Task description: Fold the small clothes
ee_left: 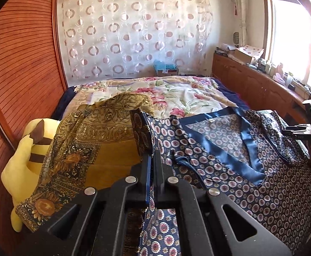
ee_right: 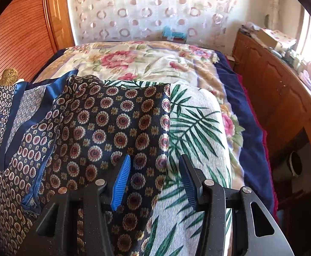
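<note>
Fabric of the navy medallion-print top is spreading over the near end of the bed, its satin-trimmed V-neck lying open toward the floral blanket further back. L gripper is sitting fully closed, pinching a raised fold of that top's edge btwn its fingers; the cloth is running up past the fingertips and hanging down below the jaws. Just beside it, on the bed's left edge, a gold paisley scarf is draping over a yellow plush toy. R gripper is hovering w/ jaws about half open, nothing clamped; its left blue pad is sitting over the top's right edge, the other over a palm-leaf cushion lying under the garment. Wooden cabinet is running along the bed's right side.
</note>
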### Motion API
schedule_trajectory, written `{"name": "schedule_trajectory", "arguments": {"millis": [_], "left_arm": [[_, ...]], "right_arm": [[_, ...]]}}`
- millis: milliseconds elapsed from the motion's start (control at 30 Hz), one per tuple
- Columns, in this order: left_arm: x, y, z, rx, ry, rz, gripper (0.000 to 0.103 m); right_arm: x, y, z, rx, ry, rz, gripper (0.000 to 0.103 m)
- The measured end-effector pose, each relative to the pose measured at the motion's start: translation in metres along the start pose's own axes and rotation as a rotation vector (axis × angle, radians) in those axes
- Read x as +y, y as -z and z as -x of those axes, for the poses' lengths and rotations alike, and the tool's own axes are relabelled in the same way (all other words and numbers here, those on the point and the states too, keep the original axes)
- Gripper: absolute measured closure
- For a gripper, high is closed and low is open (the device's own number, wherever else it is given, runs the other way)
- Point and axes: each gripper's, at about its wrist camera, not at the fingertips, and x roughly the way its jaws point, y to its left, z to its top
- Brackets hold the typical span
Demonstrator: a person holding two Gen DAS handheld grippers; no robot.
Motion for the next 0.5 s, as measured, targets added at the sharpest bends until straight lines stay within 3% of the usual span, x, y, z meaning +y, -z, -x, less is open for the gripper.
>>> {"name": "schedule_trajectory", "arguments": {"millis": [67,133,167,267,500], "left_arm": [[-0.003,0.001,0.002,-0.003,0.011,0.002,0.101],[-0.007,0.001,0.006,-0.007,0.024,0.002,0.101],[-0.009,0.002,0.009,-0.01,0.032,0.003,0.101],[-0.015,0.004,0.017,-0.018,0.045,-0.008,0.101],[-0.017,0.012,0.048,-0.064,0.064,0.001,0.101]], "right_arm": [[-0.004,-0.007,-0.005,0.004,-0.015,-0.006,0.061],[-0.008,-0.012,-0.008,0.003,-0.025,-0.013,0.077],[-0.009,-0.014,-0.009,0.005,-0.045,-0.021,0.095],[-0.009,-0.016,-0.004,-0.016,-0.071,-0.042,0.1],[0.005,-0.006,0.065,-0.215,-0.094,-0.032,0.101]]}}
